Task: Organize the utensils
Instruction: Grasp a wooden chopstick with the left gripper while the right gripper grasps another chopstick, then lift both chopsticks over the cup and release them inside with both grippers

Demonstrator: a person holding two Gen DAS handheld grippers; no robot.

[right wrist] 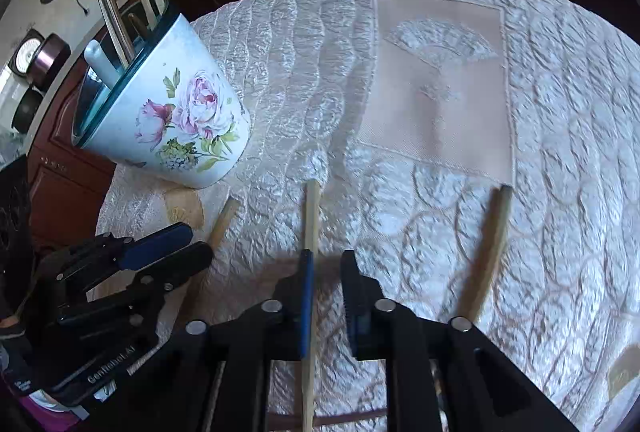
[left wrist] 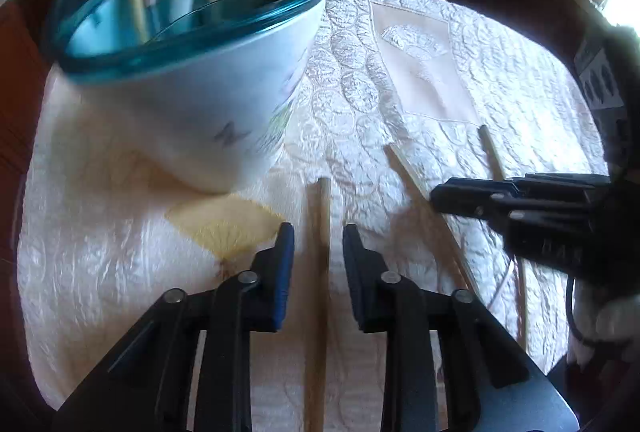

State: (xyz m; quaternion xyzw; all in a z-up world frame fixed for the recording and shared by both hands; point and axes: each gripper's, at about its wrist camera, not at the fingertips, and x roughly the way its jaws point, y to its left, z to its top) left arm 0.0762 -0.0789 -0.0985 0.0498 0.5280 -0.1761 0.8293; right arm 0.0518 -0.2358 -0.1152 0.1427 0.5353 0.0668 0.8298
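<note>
With the flowered pot [right wrist: 176,120] of utensils at ten o'clock on the quilted cloth [right wrist: 560,152], the left gripper [left wrist: 318,244] stood released astride one wooden stick [left wrist: 318,312], and the right gripper [right wrist: 326,272], also released, straddled another stick [right wrist: 311,216].

— Where does the pot [right wrist: 176,120] stand for you?
— On the tablecloth [right wrist: 560,160], far left; utensils [right wrist: 120,12] stand in it, leaning out over its rim.

— And the sticks?
— Three lie on the cloth nearer you, side by side; the left stick [left wrist: 318,272] runs between your left gripper's [left wrist: 318,244] fingers; the middle stick [right wrist: 311,216] runs between your right gripper's [right wrist: 326,272] fingers, against the left pad; the right stick [right wrist: 486,252] lies just right of that gripper.

— Anything behind them?
— A woven panel [right wrist: 440,92], beyond the sticks, right of the pot.
</note>
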